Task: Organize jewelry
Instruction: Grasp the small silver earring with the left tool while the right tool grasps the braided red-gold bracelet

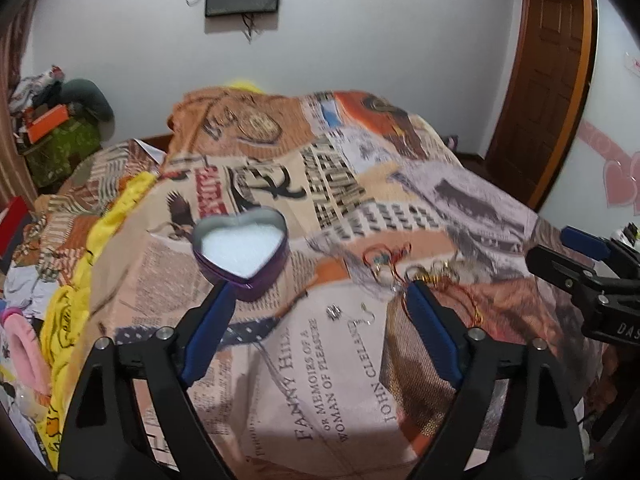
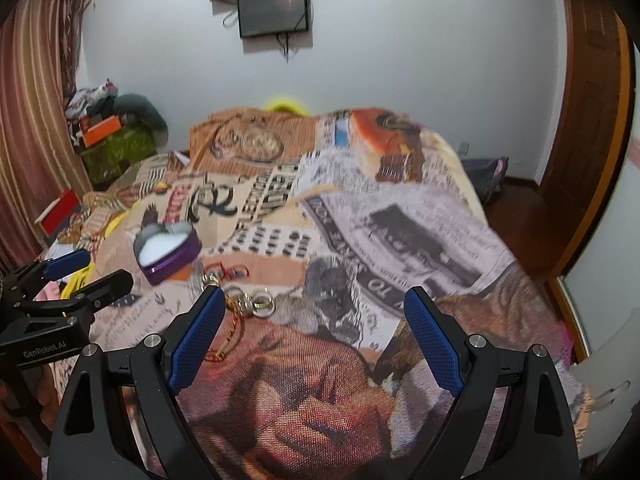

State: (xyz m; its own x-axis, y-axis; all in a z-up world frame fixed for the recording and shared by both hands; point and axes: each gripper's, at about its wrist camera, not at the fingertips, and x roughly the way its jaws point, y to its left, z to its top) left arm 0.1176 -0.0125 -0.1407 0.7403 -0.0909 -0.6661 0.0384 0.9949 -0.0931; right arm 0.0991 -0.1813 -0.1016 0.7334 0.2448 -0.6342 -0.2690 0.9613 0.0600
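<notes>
**Both tongs spread above the bed, jewelry loose on the cover**

The left tongs (image 1: 320, 292) and the right tongs (image 2: 314, 298) both stand wide apart, gripping nothing. Beneath them spreads the newsprint bedspread (image 1: 328, 392). Touching the left tongs' left fingertip sits the heart-shaped box (image 1: 242, 250), open, white inside. Near its right fingertip lies a tangle of chains (image 1: 404, 268), blurred. By the right tongs' left fingertip lie rings (image 2: 256, 300). Between the left tongs' fingers lies a small earring (image 1: 333, 312).
</notes>
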